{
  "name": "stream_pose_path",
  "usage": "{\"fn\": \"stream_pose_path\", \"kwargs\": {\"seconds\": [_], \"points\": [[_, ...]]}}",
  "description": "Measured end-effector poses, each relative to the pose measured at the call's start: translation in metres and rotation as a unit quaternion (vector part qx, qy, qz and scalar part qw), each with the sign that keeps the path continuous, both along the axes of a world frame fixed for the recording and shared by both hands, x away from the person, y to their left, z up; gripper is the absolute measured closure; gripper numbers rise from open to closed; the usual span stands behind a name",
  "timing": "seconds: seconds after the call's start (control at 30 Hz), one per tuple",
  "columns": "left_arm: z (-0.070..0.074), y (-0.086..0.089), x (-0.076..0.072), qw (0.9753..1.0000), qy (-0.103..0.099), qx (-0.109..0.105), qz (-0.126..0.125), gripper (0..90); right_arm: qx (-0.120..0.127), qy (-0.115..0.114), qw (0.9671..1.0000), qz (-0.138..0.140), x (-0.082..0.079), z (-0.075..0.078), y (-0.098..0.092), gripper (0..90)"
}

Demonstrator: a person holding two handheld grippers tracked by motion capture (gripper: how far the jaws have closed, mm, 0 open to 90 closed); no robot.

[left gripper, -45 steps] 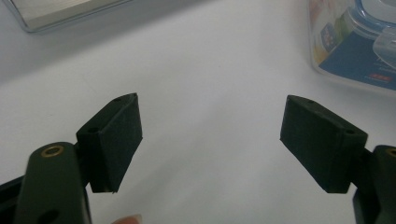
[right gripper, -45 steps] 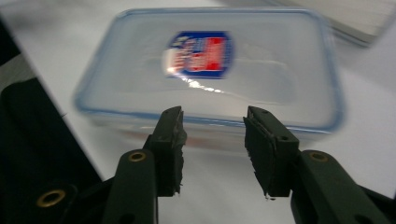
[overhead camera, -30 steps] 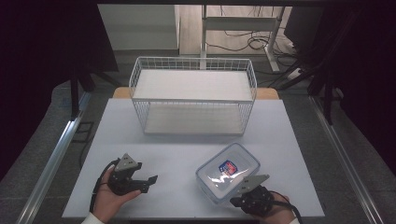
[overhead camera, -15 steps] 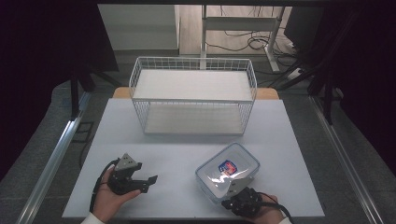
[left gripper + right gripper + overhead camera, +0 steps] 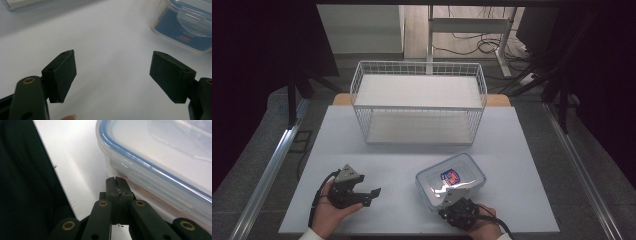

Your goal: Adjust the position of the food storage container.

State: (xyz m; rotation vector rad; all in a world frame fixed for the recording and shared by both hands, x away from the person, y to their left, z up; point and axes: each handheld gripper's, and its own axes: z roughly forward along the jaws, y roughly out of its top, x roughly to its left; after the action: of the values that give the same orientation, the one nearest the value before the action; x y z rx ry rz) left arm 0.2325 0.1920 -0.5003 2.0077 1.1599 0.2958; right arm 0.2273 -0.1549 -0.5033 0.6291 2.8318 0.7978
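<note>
One clear plastic container (image 5: 451, 181) with a blue-rimmed lid lies on the white table (image 5: 522, 165), in the lower centre-right of the high view. A single red-and-blue label sits on its lid. It lies turned at an angle to the table's edges, with one corner toward the bottom of the frame.

Two grippers are in play, one in each hand. The right gripper (image 5: 453, 196) is at the bottom of the high view, just right of centre, right at the container's near corner. In the right gripper view its two black jaws are pressed flat together with nothing between them, and their tips (image 5: 116, 181) sit just beside the container's side wall (image 5: 160, 177), below the blue rim; I cannot tell whether they touch it.

The left gripper (image 5: 371, 194) is in the lower left of the high view, held above the bare table and well apart from the container. In the left gripper view its two jaws stand wide apart, with empty tabletop between them, and the container (image 5: 185, 25) shows in the upper right corner of that frame.

One white wire basket (image 5: 419, 107) stands in the upper centre of the high view, beyond the container and apart from it.
</note>
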Motion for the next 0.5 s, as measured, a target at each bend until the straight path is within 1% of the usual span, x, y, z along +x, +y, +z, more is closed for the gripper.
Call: {"fn": "stream_pose_path", "kwargs": {"seconds": [0.13,0.17,0.2,0.27,0.3,0.37,0.4,0.5], "points": [[-0.001,0.000,0.000,1.0000,0.001,-0.001,0.001,21.1,0.004,-0.009,0.9999,-0.003,0.003,-0.001,0.006,88.9],[-0.001,0.000,0.001,1.0000,0.002,-0.001,0.000,21.1,0.011,-0.015,0.9998,-0.007,0.005,0.001,0.011,88.9],[-0.001,0.000,0.001,1.0000,0.003,0.000,0.000,21.1,0.014,-0.017,0.9997,-0.008,0.007,0.001,0.013,88.9],[-0.001,0.000,0.001,1.0000,0.004,0.000,0.000,21.1,0.017,-0.018,0.9996,-0.010,0.008,0.002,0.015,89.0],[-0.002,0.000,0.001,1.0000,0.004,0.000,0.000,21.1,0.022,-0.017,0.9995,-0.014,0.011,0.001,0.019,88.9],[-0.002,0.000,0.001,1.0000,0.005,0.000,0.000,21.2,0.023,-0.017,0.9995,-0.014,0.012,0.001,0.021,88.9],[-0.002,0.000,0.001,1.0000,0.005,0.000,0.001,21.2,0.025,-0.019,0.9993,-0.019,0.014,0.000,0.026,89.0],[-0.002,0.000,0.001,1.0000,0.005,0.001,0.000,21.2,0.029,-0.021,0.9991,-0.022,0.015,-0.001,0.031,89.0]]}}
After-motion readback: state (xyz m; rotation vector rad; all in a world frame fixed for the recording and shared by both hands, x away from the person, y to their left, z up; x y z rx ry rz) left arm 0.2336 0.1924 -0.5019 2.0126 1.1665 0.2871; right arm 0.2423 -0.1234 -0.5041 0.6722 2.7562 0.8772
